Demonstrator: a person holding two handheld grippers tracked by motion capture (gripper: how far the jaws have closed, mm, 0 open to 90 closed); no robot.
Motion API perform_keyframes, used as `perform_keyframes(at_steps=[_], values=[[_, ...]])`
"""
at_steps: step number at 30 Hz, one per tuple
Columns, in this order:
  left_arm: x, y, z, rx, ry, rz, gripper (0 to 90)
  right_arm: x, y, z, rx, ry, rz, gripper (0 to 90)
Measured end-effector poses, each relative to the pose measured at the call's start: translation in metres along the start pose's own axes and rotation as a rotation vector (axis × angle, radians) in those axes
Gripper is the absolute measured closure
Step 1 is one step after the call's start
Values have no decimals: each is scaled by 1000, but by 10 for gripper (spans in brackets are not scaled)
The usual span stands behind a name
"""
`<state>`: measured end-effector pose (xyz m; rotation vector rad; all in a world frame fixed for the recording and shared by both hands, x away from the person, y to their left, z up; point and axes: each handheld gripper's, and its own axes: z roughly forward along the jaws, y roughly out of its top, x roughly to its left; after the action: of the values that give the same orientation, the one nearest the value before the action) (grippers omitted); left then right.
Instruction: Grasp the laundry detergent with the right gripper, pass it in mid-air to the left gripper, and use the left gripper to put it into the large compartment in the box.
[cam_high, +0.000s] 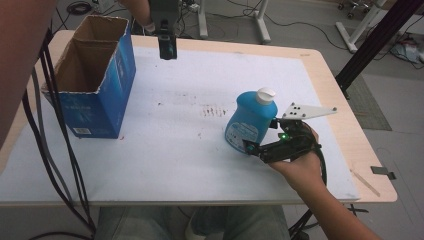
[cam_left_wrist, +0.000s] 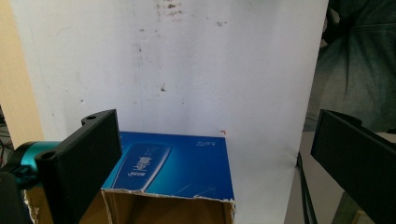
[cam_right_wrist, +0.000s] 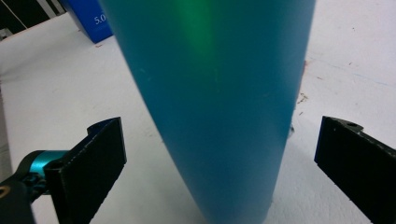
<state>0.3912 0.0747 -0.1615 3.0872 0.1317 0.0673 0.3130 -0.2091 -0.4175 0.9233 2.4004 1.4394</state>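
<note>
Blue bottle upright on tabletop, between spread jaws of right tool, ungripped. Step, likely: pre-grasp. Next: squeeze jaws on body. Left tool spread, above open box.

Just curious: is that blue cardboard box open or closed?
Open. The blue box has no lid on top; its brown inside shows, with nothing visible in it.

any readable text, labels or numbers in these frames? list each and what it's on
"5.0": on the blue cardboard box, white print at the frame's top edge, cut off there.
Box side panel: white logo and small print, too blurred to read.
White sticker low on the box: too small to read.
Round label on the blue bottle: too small to read.
</note>
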Motion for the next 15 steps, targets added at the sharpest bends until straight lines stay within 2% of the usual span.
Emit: perform_keyframes(at_steps=[5,15], values=[[0,-1,-1,-3,3,-1,17,-1,-3,7,-8,-12,-4,11],[-1,2,1,-1,3,4,17,-2,-5,18,-54,-16,24,12]])
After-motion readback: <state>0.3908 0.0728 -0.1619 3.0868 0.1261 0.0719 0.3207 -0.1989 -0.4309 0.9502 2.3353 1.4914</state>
